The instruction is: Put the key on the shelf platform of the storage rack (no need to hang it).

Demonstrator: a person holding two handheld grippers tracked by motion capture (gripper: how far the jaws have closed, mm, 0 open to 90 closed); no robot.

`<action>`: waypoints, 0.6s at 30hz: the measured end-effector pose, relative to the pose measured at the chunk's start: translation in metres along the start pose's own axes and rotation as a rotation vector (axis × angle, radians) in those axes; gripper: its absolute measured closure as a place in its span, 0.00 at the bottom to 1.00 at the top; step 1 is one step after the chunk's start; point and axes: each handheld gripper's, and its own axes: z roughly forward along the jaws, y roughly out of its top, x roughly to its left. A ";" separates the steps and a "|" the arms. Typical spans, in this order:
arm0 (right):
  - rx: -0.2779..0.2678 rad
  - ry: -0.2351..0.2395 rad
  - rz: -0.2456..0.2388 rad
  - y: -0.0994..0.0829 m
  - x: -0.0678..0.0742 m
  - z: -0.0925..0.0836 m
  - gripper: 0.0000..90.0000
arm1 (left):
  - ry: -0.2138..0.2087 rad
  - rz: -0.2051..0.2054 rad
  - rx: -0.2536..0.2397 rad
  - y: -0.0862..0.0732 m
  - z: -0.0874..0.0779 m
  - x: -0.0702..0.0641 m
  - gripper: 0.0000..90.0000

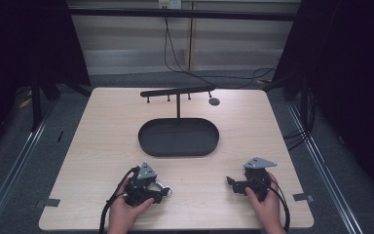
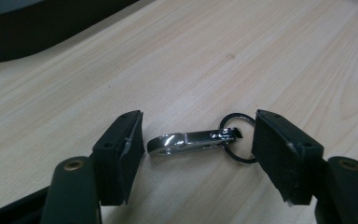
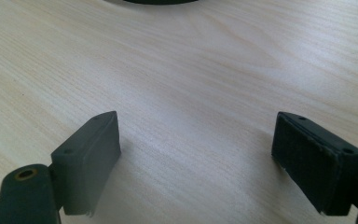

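Your left hand-held gripper point(image 2: 198, 149) sits low on the table point(image 1: 102, 126) with its jaws spread wide around a shiny metal clip point(image 2: 189, 142) and its key ring point(image 2: 237, 137), gripping nothing yet. If you close off-centre, the slick clip could likely skid or pivot out sideways. Beyond, the black tray point(image 1: 178, 137) and hook stand point(image 1: 177, 92) wait. Your right hand-held gripper point(image 3: 196, 154) hovers wide open over bare wood, holding nothing.

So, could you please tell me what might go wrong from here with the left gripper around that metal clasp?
The shiny silver metal clasp lies flat on the pale wooden table between the open left gripper, so the smooth metal may slip when squeezed. Its dark split ring sits against one jaw and could be caught instead, leaving the clasp dangling.
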 end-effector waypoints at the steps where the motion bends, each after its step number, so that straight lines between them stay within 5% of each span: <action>1: 0.000 0.000 -0.001 0.000 0.000 0.000 0.17 | 0.006 0.007 0.003 0.000 0.000 0.000 0.38; 18: 0.000 0.003 0.000 0.000 0.000 0.000 0.17 | 0.067 0.048 -0.009 -0.001 0.002 -0.006 0.48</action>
